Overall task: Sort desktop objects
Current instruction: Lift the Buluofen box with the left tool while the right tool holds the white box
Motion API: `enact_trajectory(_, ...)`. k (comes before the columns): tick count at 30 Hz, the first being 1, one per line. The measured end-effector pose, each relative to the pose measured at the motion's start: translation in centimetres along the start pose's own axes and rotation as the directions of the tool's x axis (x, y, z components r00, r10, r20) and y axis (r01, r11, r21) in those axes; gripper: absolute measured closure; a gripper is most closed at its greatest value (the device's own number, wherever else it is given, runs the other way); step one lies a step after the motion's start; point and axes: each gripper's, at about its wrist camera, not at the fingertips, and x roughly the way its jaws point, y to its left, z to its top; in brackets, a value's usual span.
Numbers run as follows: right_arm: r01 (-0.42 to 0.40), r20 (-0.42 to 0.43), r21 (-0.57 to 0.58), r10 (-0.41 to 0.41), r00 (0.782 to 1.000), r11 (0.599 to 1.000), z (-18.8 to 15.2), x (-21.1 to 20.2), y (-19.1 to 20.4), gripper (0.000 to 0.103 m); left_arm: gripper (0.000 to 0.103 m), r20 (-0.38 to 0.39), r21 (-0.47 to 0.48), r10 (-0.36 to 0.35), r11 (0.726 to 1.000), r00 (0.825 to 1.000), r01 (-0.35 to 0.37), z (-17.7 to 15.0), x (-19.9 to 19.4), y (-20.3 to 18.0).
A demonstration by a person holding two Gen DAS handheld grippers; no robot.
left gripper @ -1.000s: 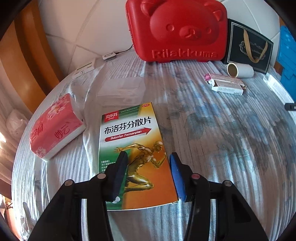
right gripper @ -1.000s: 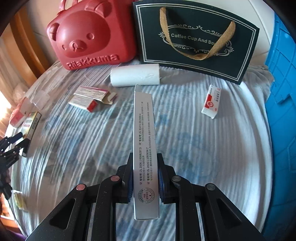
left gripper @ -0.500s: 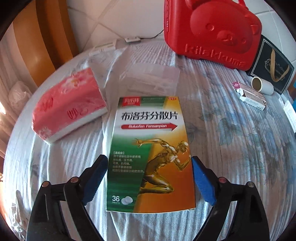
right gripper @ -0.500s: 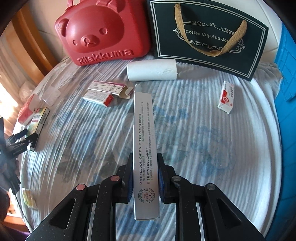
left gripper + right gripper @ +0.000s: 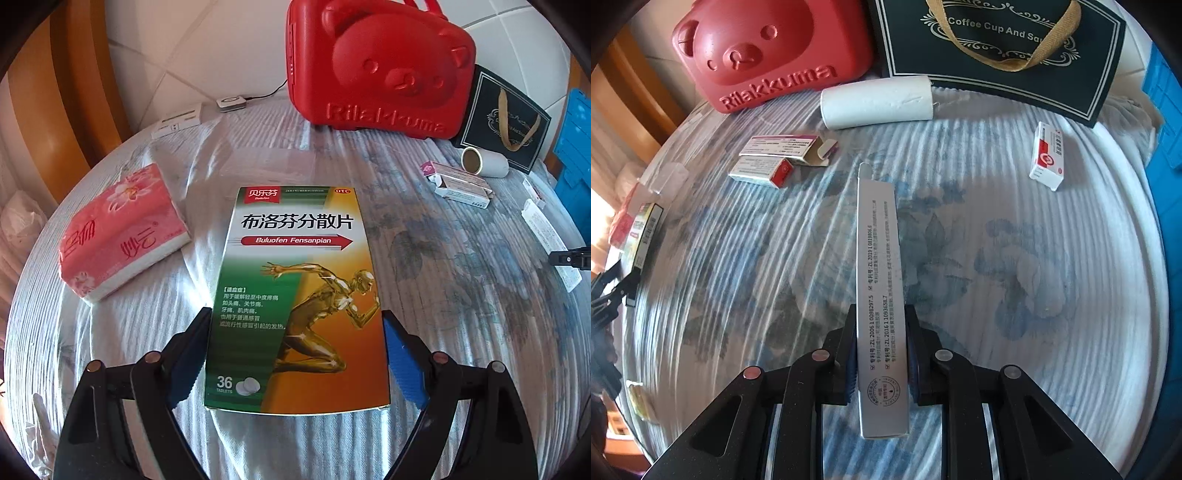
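Note:
A green and orange medicine box (image 5: 295, 258) with a running gold figure lies flat on the striped cloth. My left gripper (image 5: 295, 317) straddles its near half, one blue pad on each long edge. The jaws are closing on it and the pads stand right at the box's sides without clearly pressing. In the right wrist view, my right gripper (image 5: 881, 314) is shut on a long narrow grey box (image 5: 877, 258), held on edge and pointing away above the cloth. The medicine box (image 5: 646, 232) also shows far left in that view.
A red bear-shaped case (image 5: 376, 66) and a dark paper bag (image 5: 997, 44) stand at the back. A white roll (image 5: 877, 101), two small cartons (image 5: 775, 158) and a red-and-white carton (image 5: 1047, 155) lie on the cloth. A pink tissue pack (image 5: 122, 229) sits left; a blue crate (image 5: 576, 155) stands at the right edge.
The left gripper's jaws have spread from a narrow gap over the medicine box to straddling its full width, and the view has swung right. The right gripper keeps hold of the long box.

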Motion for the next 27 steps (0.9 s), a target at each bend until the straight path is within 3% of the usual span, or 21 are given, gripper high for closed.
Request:
enact_trajectory(8,-0.004,0.002,0.019,0.003,1.0,1.0,0.0,-0.1,-0.4,0.082,0.016,0.038,0.092,-0.007,0.996,0.999,0.003,0.6,-1.7,-2.2)
enact_trajectory(11,-0.006,-0.001,0.025,0.006,1.0,1.0,0.0,-0.2,-0.4,0.082,0.016,0.051,0.121,0.047,0.991,0.998,-0.053,0.4,-2.0,-2.7)
enact_trajectory(14,-0.002,-0.004,0.026,0.002,1.0,1.0,0.0,-0.2,-0.4,0.082,0.016,0.065,0.098,0.056,0.993,0.996,-0.062,0.3,-2.5,-2.2)
enact_trajectory(21,0.008,-0.016,0.023,-0.007,1.0,1.0,0.2,-0.1,-0.3,0.082,0.016,0.025,0.12,0.074,0.99,0.997,-0.077,-0.2,-1.5,-3.1)
enact_trajectory(27,0.007,-0.021,0.024,-0.006,1.0,1.0,0.2,0.0,-0.4,0.082,0.016,0.09,0.164,0.04,0.985,0.995,-0.054,-0.1,-4.0,-3.8)
